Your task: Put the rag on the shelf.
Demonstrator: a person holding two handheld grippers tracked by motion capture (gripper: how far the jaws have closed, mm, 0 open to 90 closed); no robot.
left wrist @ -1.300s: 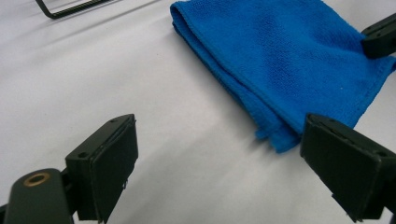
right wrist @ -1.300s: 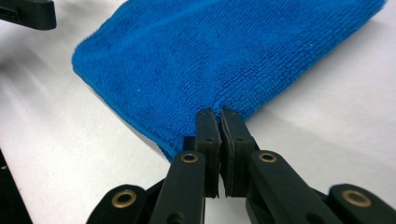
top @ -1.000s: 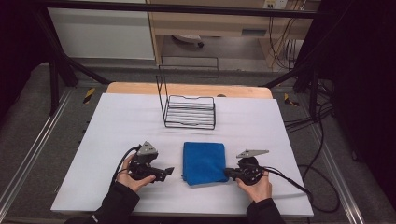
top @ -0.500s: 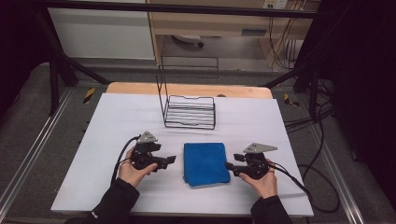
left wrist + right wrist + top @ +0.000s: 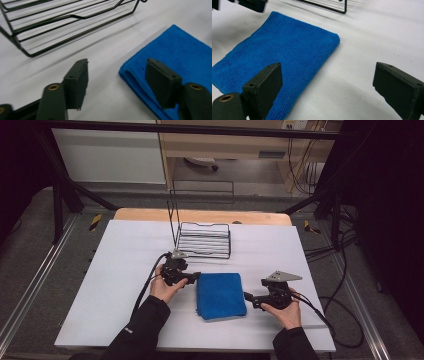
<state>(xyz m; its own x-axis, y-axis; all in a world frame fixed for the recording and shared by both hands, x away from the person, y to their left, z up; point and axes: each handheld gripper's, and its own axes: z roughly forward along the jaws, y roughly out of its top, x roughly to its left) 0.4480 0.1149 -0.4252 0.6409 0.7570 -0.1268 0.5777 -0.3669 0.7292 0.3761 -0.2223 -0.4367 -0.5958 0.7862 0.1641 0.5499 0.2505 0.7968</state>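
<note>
On the white table top (image 5: 120, 270) lies a folded blue terry cloth (image 5: 220, 295), near the person's edge and between the two hands. Behind it, well apart from the cloth, stands a black wire rack (image 5: 202, 237) with one tall upright side. In the high view the left gripper (image 5: 194, 277) is held just beside the cloth's far left corner, and the right gripper (image 5: 248, 298) is just beside the cloth's right edge, lower down; both hands hold them low over the table. This view is too small to show how the jaws stand. The left gripper view makes it clear: its two black jaws are spread wide, holding nothing, with the cloth's folded corner (image 5: 172, 62) under the right jaw and bare table under the other; here the layers of the fold can be seen at the cloth's edge. The right gripper view shows its jaws also wide apart and empty, one over the cloth (image 5: 279, 52), the other over bare table, and the base of the rack (image 5: 332, 6) at the top.
</note>
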